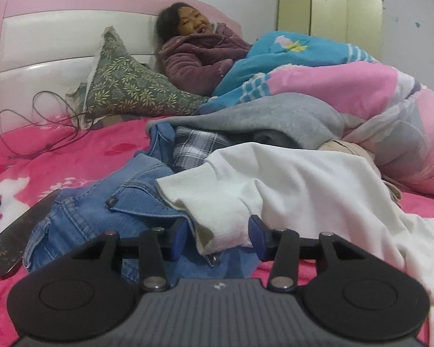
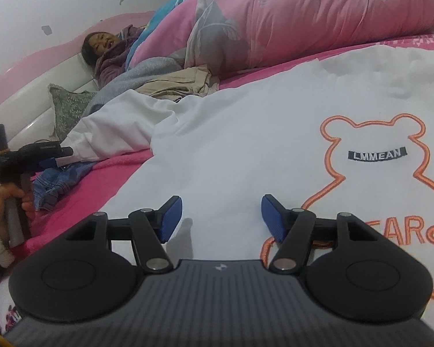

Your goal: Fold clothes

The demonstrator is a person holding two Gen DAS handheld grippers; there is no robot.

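Left to right on the pink floral bedsheet (image 1: 43, 156): dark flat slab (image 1: 17, 240) at far left edge, crumpled blue denim jeans (image 1: 107, 211) next, then the white knit sweatshirt w/ orange bear outline (image 2: 275, 133) spread flat toward the right.

Left gripper (image 1: 217, 237) was released, blue pads either side of the sweatshirt's ribbed white cuff (image 1: 217, 199), which lay over the jeans; pads not clamped on it. Right gripper (image 2: 222, 217) was also released, hovering over the sweatshirt's front, just left of the bear print.

Behind: woman in a purple jacket (image 1: 199, 55) lay under a pink-and-blue quilt (image 1: 332, 84).
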